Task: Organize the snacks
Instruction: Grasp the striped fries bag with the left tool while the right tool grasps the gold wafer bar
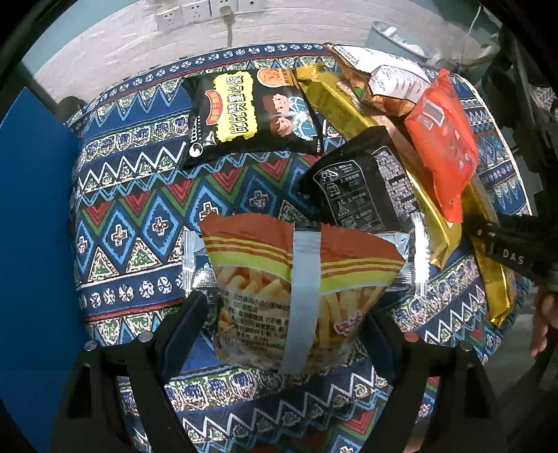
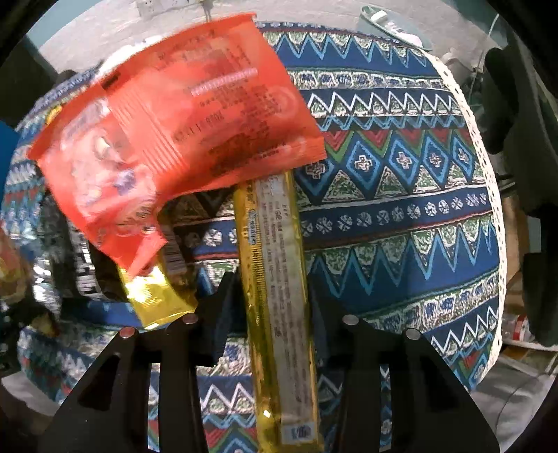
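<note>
My left gripper is clamped on a clear-and-orange crinkly bag of fry-shaped sticks w/ a grey tape strip down its middle. Both fingers press the bag's lower sides; its torn orange top points away from me, over the patterned blue, red & green woven tablecloth.

My right gripper has its 2 fingers closed in on a long gold foil snack bar w/ a pale label strip. The bar runs straight out between the fingers. A flat orange-red plastic snack packet lies across the bar's far end, blurred in the right wrist view. Can't tell if it's resting on the bar or just overlapping it.

From the left wrist view, that orange-red packet sits on top of the gold bars at the right side of the table, and my right gripper shows only as a black body at the frame's edge. A 2nd gold foil bar lies beside the 1st. A black foil packet w/ white printed icons is just past the fries bag, touching the gold bars. Farther back: a black snack bag w/ a yellow label & cartoon faces, apart from the rest. At the far right, a crumpled opened packet w/ a white printed back.

White wall sockets sit behind the table.
</note>
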{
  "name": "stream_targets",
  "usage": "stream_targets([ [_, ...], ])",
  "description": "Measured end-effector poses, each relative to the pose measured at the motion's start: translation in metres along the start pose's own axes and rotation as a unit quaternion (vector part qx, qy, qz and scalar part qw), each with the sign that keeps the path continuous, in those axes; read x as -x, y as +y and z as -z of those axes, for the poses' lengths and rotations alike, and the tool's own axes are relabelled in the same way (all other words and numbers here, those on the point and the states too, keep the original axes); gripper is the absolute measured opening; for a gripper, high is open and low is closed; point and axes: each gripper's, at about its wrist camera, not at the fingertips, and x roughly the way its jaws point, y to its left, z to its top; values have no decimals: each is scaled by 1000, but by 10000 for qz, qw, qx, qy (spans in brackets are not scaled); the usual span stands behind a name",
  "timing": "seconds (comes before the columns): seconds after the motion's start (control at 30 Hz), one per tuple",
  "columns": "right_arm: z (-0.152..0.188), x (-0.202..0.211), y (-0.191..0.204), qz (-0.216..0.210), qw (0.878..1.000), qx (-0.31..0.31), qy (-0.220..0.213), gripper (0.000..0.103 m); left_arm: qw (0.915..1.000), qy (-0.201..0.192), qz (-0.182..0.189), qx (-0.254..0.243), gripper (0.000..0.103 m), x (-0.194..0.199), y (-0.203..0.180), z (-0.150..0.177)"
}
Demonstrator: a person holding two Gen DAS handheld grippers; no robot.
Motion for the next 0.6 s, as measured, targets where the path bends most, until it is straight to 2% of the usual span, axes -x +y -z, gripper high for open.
stream_targets([
  [0.07,0,-1,0,-5,10000,13,-35,37,10000,-25,14,-29,82,-1,0,-2],
  [0.1,0,0,0,6,10000,11,-74,32,10000,-46,45,-49,74,0,0,-1],
  [0.17,4,-1,3,61,10000,-1,-68,31,9999,-33,55,-111,72,-1,-2,-1],
  [0.23,10,5,-3,149,9997,-108,-148,31,9999,-73,42,-148,59,0,-1,0],
  [0.3,13,10,-14,207,9993,-244,-203,31,9998,-61,47,-166,54,3,-3,3],
  [0.37,14,17,-22,227,9987,-388,-248,31,9998,-92,29,-158,41,7,0,4],
  [0.6,17,41,-29,276,9969,-580,-456,31,9994,-264,-6,-202,39,21,2,6],
])
